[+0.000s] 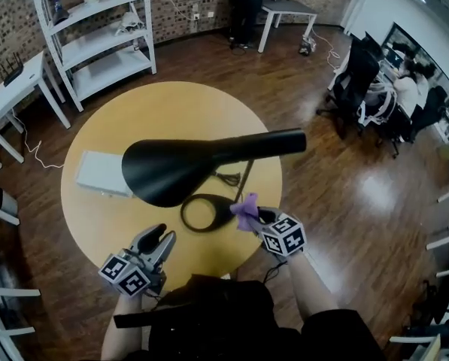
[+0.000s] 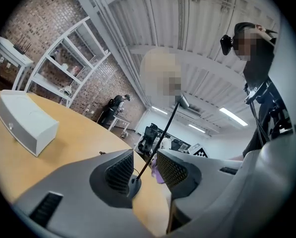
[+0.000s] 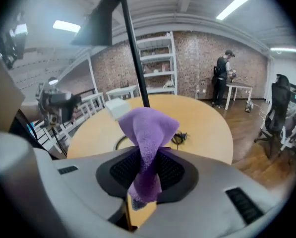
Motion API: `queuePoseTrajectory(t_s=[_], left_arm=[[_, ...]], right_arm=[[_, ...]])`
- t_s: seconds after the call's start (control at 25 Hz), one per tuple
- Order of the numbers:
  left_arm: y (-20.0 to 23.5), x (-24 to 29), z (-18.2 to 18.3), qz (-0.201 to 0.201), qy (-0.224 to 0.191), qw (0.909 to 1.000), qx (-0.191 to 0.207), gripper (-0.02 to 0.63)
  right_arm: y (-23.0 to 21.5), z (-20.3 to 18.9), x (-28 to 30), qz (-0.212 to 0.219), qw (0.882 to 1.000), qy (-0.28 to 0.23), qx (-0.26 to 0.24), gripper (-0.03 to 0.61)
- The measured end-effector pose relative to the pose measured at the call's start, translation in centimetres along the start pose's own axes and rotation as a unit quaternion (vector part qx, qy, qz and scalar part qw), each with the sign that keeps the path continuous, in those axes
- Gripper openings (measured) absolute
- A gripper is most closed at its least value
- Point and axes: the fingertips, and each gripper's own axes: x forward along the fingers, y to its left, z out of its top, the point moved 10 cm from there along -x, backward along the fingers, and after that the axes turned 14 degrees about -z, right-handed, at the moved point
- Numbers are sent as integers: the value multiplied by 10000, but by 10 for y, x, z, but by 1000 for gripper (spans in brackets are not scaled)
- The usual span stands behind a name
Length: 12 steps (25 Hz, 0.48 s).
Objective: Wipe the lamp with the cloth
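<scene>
The black lamp stands on the round yellow table (image 1: pixel 104 232); its wide shade (image 1: pixel 171 170) hangs over the middle, above the ring base (image 1: pixel 204 212). My right gripper (image 1: pixel 256 216) is just right of the base, near the thin stem (image 1: pixel 246 179), and is shut on a purple cloth (image 1: pixel 247 210). In the right gripper view the cloth (image 3: pixel 148 133) sticks up from between the jaws of the right gripper (image 3: pixel 148 170), with the stem (image 3: pixel 135 53) behind it. My left gripper (image 1: pixel 158 239) sits near the table's front edge, open and holding nothing. In the left gripper view the left gripper (image 2: pixel 144 170) frames the stem (image 2: pixel 157 143) farther off.
A white box (image 1: pixel 102 173) lies on the table left of the shade, with a small cable bundle (image 1: pixel 228 177) under the lamp arm. Around the table stand a white shelf unit (image 1: pixel 96 36), a white desk (image 1: pixel 13 89) and office chairs (image 1: pixel 359 81). A person (image 1: pixel 247 6) stands at a far table.
</scene>
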Motion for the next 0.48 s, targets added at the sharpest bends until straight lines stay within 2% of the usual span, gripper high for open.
queuePoseTrajectory(t_s=[0.12,0.2,0.36,0.48], left_arm=[[5,-7,9,-188,-80,9998,38,133],[9,-11,13,-271,-181,9995,35,133],[13,-11,21,-495,-303,9983,103,133],[13,-19,28,-580,-377,9975,151,133]], right_arm=[[10,42,-41,303,9953,-910,-119,91],[26,65,-64,463,9904,-1234,-418,91],[69,100,-86,846,9806,-1541,-864,91],[114,114,-80,1208,9752,-1660,-825,91]])
